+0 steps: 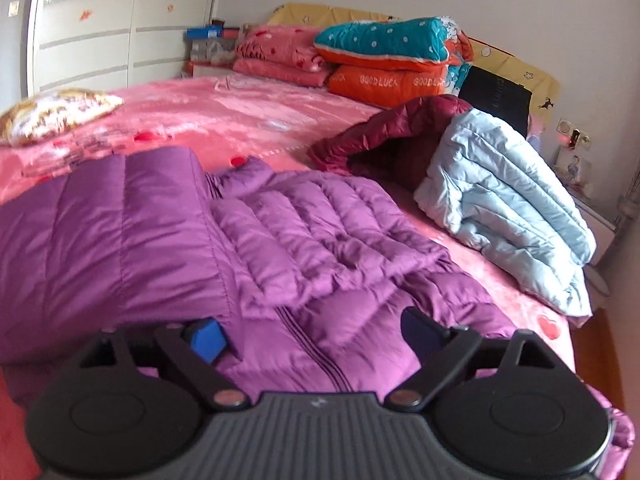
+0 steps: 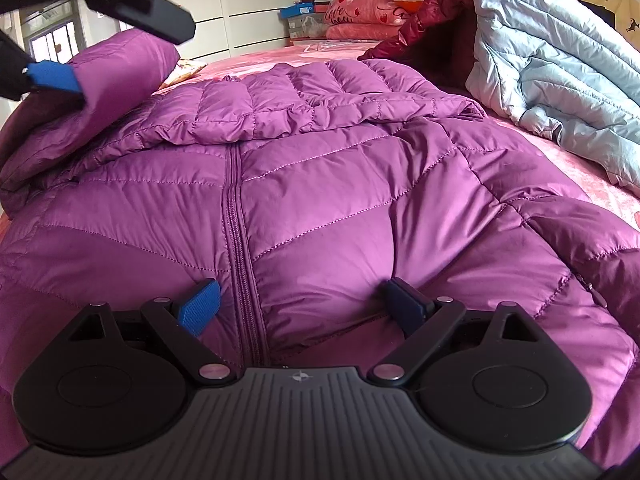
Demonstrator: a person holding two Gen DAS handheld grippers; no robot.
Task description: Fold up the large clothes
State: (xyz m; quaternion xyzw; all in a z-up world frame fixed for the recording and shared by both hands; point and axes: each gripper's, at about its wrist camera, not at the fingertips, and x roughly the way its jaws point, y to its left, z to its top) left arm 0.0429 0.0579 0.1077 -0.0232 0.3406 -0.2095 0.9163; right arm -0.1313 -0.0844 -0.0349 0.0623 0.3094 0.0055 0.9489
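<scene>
A purple down jacket lies front up on the pink bed, its zip closed. One sleeve is folded across its left side. My left gripper is open wide at that sleeve. Its blue left pad sits against the underside of the fold, and its other finger is clear of the cloth. My right gripper is open over the jacket's lower front. The zip runs between its fingers, and neither pad pinches cloth.
A light blue padded jacket and a maroon one are heaped at the right. Folded quilts stack by the headboard. A patterned pillow lies far left. The bed edge drops off at the right.
</scene>
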